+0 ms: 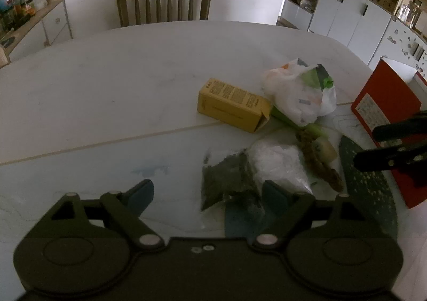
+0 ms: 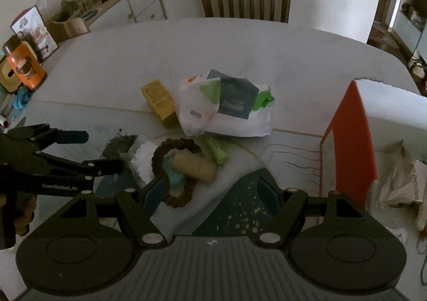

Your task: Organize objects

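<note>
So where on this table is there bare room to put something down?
The table is bare left of the yellow box and back toward the chair. It is crowded around the white bag, the brown ring and the red box, where both open grippers hover.

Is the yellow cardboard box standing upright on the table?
No, the yellow cardboard box lies on its long side on the white table.

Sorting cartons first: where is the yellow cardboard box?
The yellow cardboard box lies mid-table, just left of the white printed plastic bag, beyond both grippers.
</note>
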`<state>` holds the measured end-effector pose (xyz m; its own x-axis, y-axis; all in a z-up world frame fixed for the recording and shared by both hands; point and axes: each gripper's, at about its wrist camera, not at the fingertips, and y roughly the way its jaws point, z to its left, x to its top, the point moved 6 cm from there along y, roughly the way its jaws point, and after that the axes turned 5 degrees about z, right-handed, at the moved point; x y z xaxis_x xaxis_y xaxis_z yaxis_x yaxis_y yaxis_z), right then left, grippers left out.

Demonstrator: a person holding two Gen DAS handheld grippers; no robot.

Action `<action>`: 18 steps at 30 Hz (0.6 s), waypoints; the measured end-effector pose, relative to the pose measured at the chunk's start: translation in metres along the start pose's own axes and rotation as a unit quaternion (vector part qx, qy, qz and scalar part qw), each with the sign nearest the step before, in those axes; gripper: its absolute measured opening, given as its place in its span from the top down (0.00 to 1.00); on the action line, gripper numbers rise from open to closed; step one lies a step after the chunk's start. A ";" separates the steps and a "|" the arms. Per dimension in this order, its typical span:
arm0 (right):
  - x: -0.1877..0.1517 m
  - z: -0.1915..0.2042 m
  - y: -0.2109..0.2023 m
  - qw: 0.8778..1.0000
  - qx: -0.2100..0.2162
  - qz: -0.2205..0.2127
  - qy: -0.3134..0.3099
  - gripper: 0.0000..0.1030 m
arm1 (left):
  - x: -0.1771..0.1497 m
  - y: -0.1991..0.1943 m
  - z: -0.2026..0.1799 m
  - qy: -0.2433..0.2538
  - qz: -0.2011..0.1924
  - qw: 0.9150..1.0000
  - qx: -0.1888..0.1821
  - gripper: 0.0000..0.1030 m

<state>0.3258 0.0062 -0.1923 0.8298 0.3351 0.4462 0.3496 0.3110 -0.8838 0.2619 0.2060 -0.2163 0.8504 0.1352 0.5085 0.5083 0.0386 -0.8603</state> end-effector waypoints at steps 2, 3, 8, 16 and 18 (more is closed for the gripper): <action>0.002 0.000 0.006 1.000 -0.002 0.003 0.001 0.27 | 0.001 0.001 0.000 0.000 0.001 1.000 0.000 0.16; 0.003 0.000 0.009 1.000 -0.002 0.004 0.001 0.27 | 0.001 0.002 0.000 0.000 0.001 1.000 -0.001 0.17; 0.008 0.005 0.024 1.000 0.001 0.014 -0.004 0.29 | 0.001 0.007 -0.001 0.000 0.002 1.000 -0.007 0.19; 0.015 0.011 0.042 1.000 0.009 0.021 -0.005 0.41 | 0.001 0.007 -0.004 0.008 -0.004 1.000 -0.018 0.32; 0.015 0.014 0.044 1.000 0.014 0.022 -0.010 0.43 | 0.001 0.007 -0.005 0.009 -0.005 1.000 -0.022 0.38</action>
<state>0.3477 0.0376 -0.2223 0.8352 0.3666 0.4099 0.3001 0.3208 -0.8983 0.2670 0.2014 -0.2211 0.8475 0.1162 0.5180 0.5219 -0.0045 -0.8530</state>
